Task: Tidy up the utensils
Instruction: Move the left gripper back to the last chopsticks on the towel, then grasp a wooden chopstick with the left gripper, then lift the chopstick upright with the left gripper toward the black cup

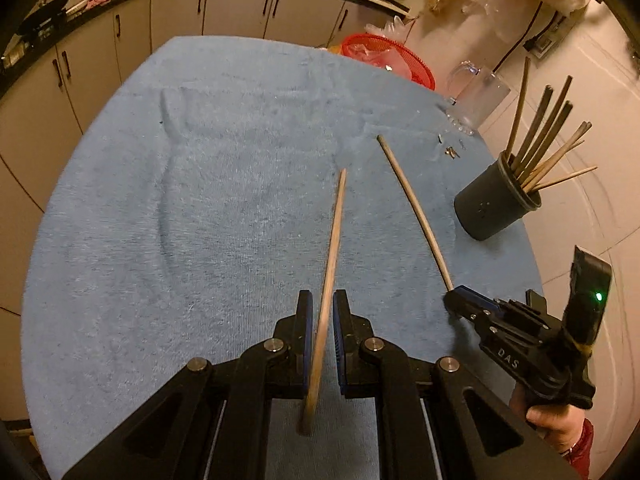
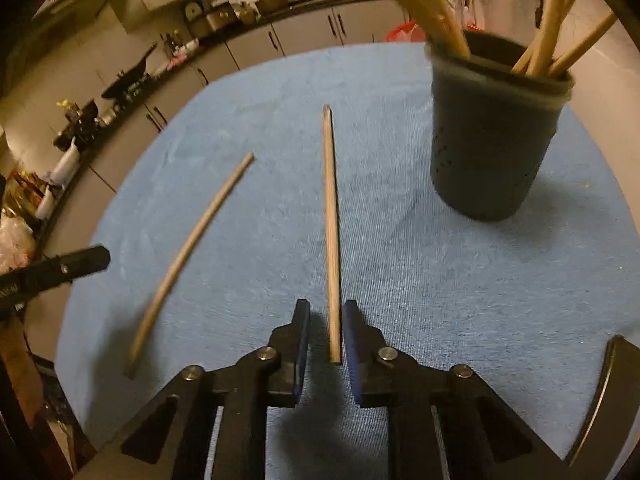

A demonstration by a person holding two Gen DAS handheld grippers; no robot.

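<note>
Two wooden chopsticks lie on a blue towel (image 1: 160,220). One chopstick (image 1: 332,264) runs between the fingers of my left gripper (image 1: 322,304); the jaws stand narrowly apart around it with small gaps. The other chopstick (image 1: 416,212) has its near end at my right gripper (image 1: 454,298). In the right wrist view that chopstick (image 2: 332,232) lies between the fingers of my right gripper (image 2: 326,320), with gaps on both sides. The left-hand chopstick (image 2: 188,256) lies to its left. A dark cup (image 1: 494,204) holds several chopsticks at the right; it also shows in the right wrist view (image 2: 492,144).
A red basket (image 1: 390,58) and a clear glass mug (image 1: 478,92) stand at the towel's far right. Small dark bits (image 1: 452,152) lie near the mug. Cabinets and a cluttered counter run behind the table. The towel's edge drops off on all sides.
</note>
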